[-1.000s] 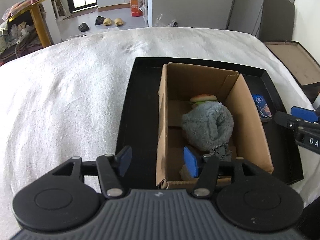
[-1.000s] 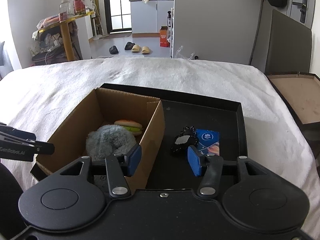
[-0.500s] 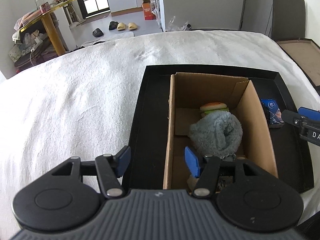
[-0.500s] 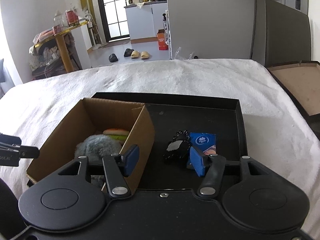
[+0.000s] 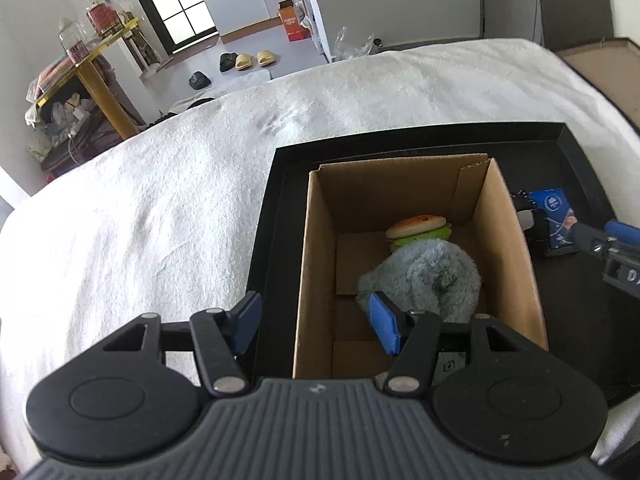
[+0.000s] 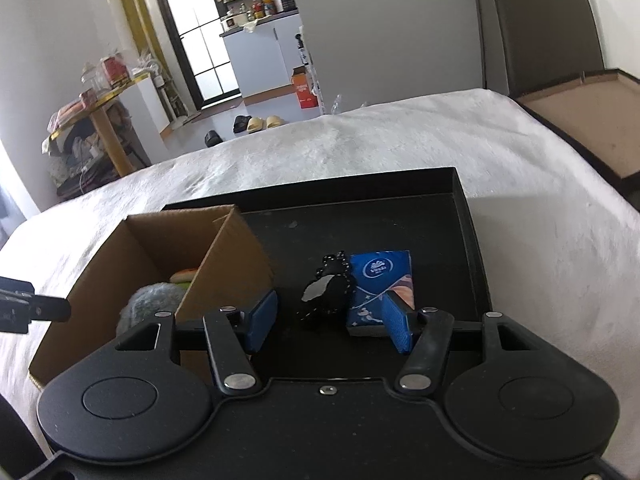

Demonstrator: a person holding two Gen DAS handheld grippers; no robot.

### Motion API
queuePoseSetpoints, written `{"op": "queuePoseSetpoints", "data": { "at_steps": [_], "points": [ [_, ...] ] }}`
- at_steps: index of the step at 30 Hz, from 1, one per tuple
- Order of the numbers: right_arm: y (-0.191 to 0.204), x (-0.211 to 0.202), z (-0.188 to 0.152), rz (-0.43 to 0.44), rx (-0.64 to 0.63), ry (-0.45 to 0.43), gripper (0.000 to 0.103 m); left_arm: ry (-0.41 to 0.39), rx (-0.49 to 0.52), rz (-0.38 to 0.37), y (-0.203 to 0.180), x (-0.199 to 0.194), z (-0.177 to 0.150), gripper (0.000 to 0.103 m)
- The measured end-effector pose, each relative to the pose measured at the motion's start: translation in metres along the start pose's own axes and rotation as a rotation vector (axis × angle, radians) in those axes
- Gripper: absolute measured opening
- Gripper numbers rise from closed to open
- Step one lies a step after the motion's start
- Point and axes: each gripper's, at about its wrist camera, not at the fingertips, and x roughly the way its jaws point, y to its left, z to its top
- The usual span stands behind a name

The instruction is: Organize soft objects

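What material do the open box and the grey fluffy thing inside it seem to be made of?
The box: brown corrugated cardboard, matte, with folded flaps and raw cut edges. The grey fluffy thing: probably plush or microfibre fabric, judging by its long, shaggy fibres and slumped shape; what fills it cannot be seen.

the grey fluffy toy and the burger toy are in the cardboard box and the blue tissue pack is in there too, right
Not quite: the blue tissue pack lies outside the cardboard box, on the black tray, as the right wrist view shows. The grey fluffy toy and burger toy are inside.

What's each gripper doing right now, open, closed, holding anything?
Left gripper: open, holding nothing.
Right gripper: open, holding nothing.
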Motion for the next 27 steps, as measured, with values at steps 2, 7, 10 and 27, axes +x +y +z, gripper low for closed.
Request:
{"op": "queuePoseSetpoints", "data": {
  "at_steps": [2, 7, 10, 27],
  "points": [
    [-0.005, 0.001, 0.000, -0.007, 0.016, -0.012, 0.058, -0.006, 0.008, 0.020, -0.004, 0.001, 0.003, 0.059],
    [-0.019, 0.006, -0.005, -0.027, 0.069, -0.025, 0.058, 0.002, 0.014, 0.067, -0.013, 0.006, 0.011, 0.061],
    [-0.026, 0.013, -0.009, -0.035, 0.088, -0.015, 0.058, 0.006, 0.021, 0.089, -0.017, 0.008, 0.015, 0.065],
    [-0.033, 0.056, -0.013, -0.072, 0.064, 0.039, 0.058, 0.042, 0.049, 0.153, -0.024, 0.026, 0.024, 0.071]
  ]
}}
